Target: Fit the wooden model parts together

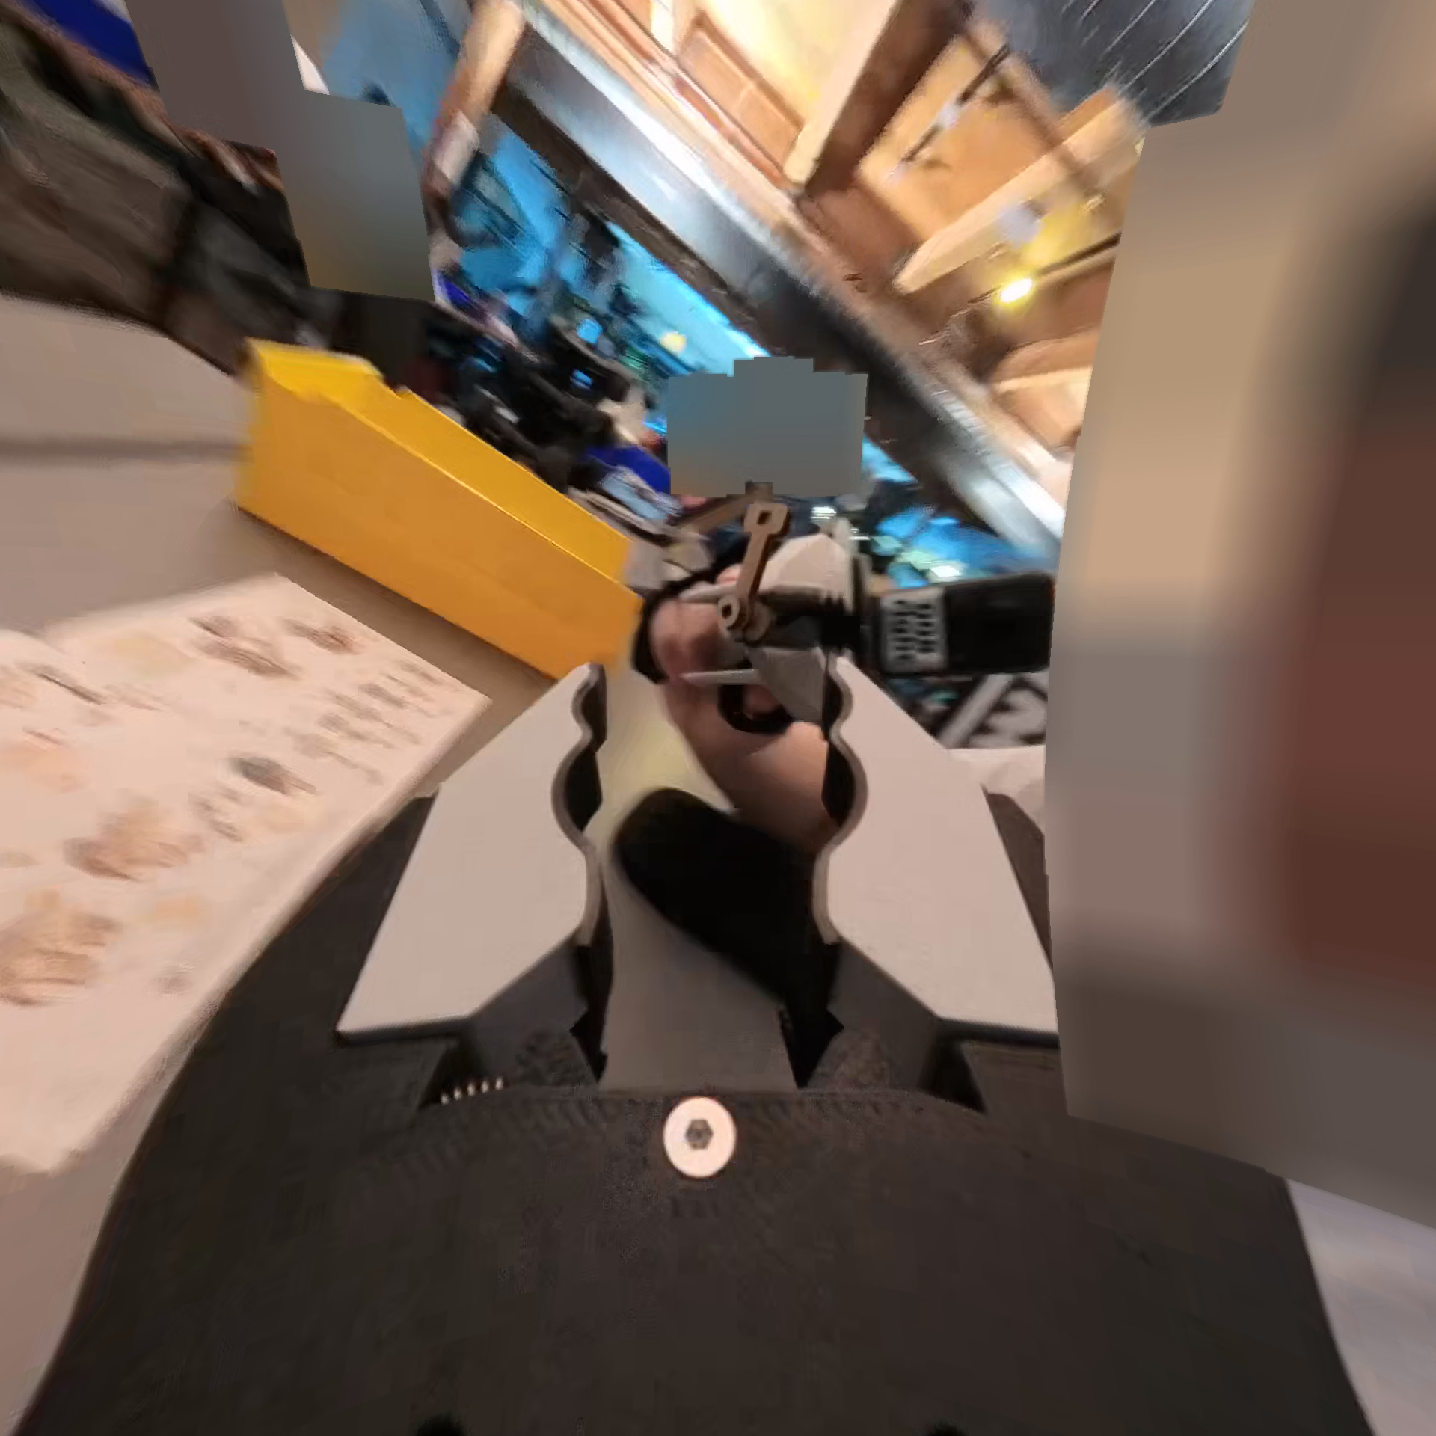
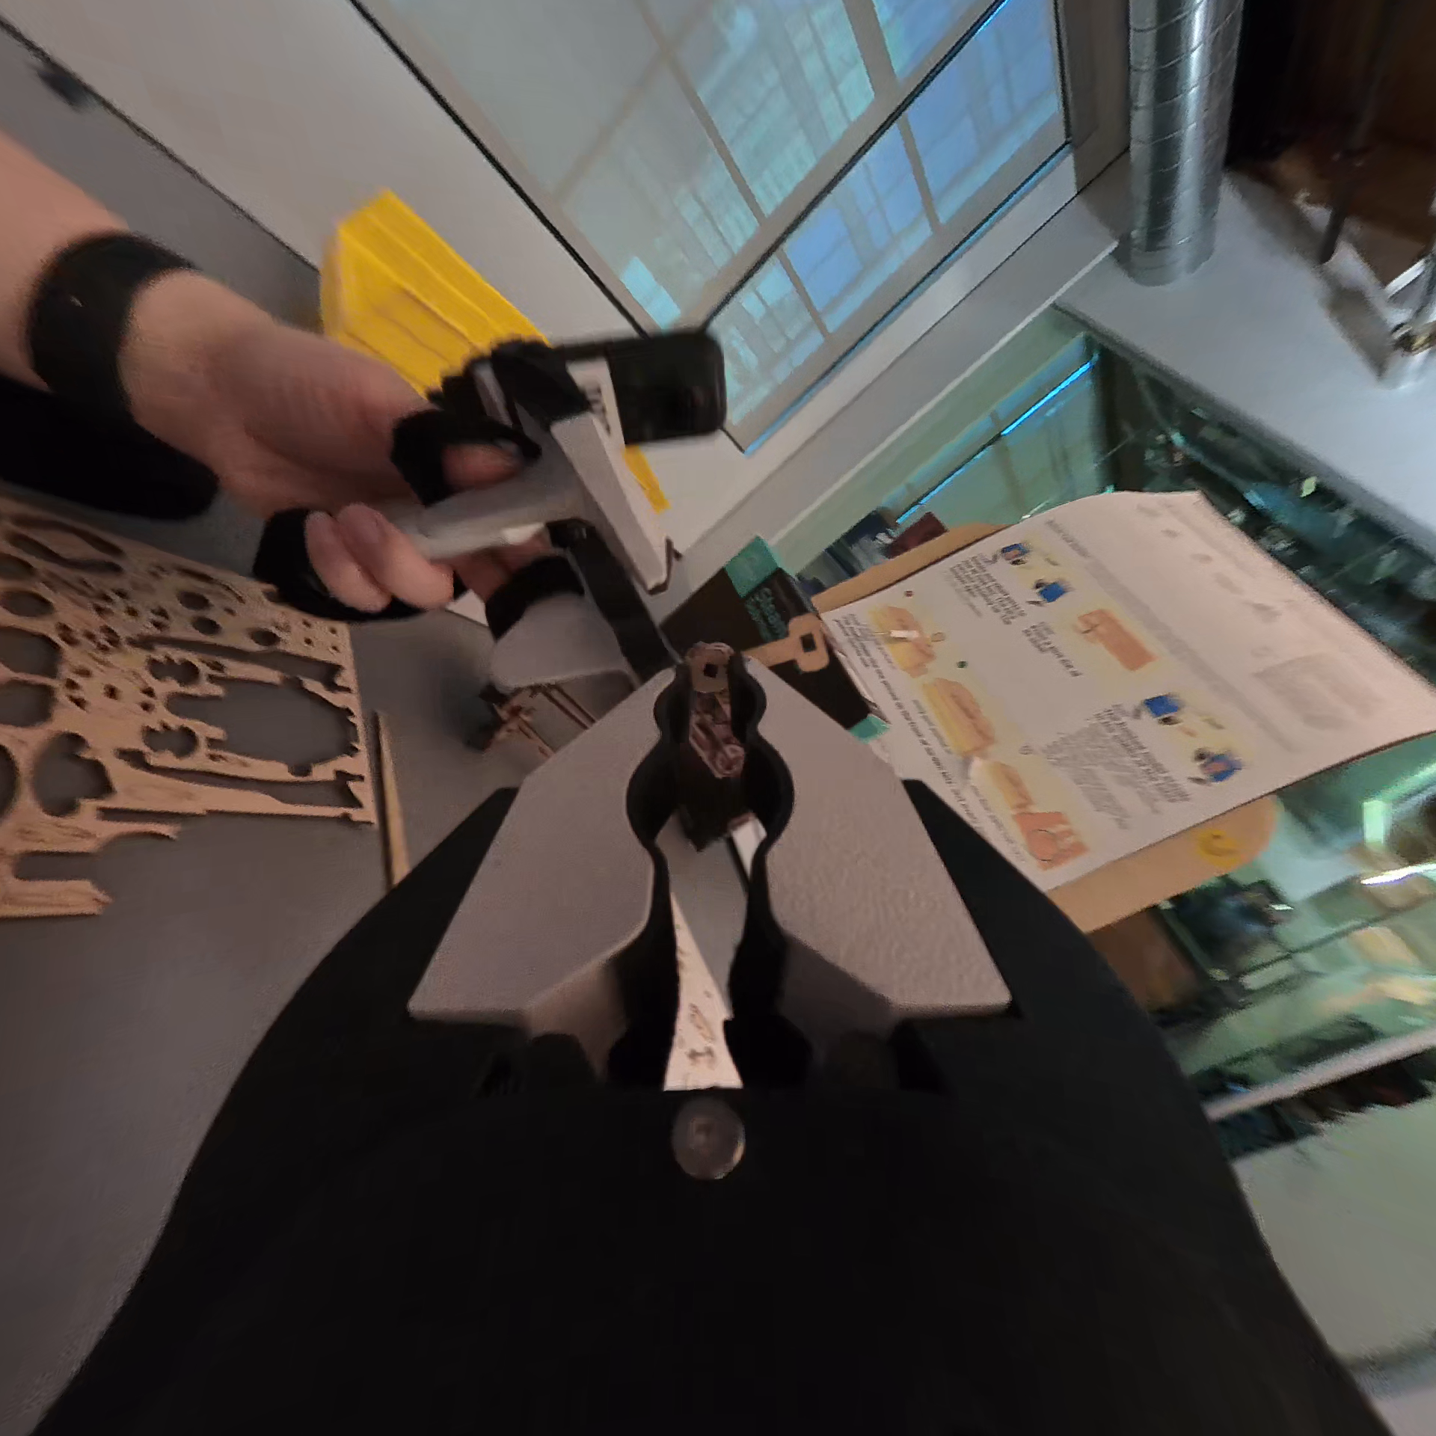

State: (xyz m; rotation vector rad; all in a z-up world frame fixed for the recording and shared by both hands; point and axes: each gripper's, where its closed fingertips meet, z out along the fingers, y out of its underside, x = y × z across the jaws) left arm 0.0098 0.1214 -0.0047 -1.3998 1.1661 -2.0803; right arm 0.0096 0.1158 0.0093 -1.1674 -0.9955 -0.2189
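My right gripper (image 2: 711, 688) is shut on a small dark wooden part (image 2: 709, 746) with a square hole near its tip. In the left wrist view the right gripper (image 1: 746, 618) is held up by a hand, and a slim wooden part (image 1: 758, 555) sticks up from its fingers. My left gripper (image 1: 715, 684) is open and empty, pointing at the right one. It shows in the right wrist view (image 2: 637, 622), held by a gloved hand low over the table, just beyond my right fingertips. A small wooden frame (image 2: 528, 719) lies under it, mostly hidden.
A punched-out wooden sheet (image 2: 155, 699) and a thin wooden stick (image 2: 392, 792) lie on the grey table (image 2: 194, 1049). A yellow bin (image 2: 412, 287) (image 1: 435, 513) stands at the back. An instruction sheet (image 2: 1127, 684) (image 1: 194, 777) and a dark box (image 2: 769, 598) are on the right. The tips of both grippers are at nearly the same place.
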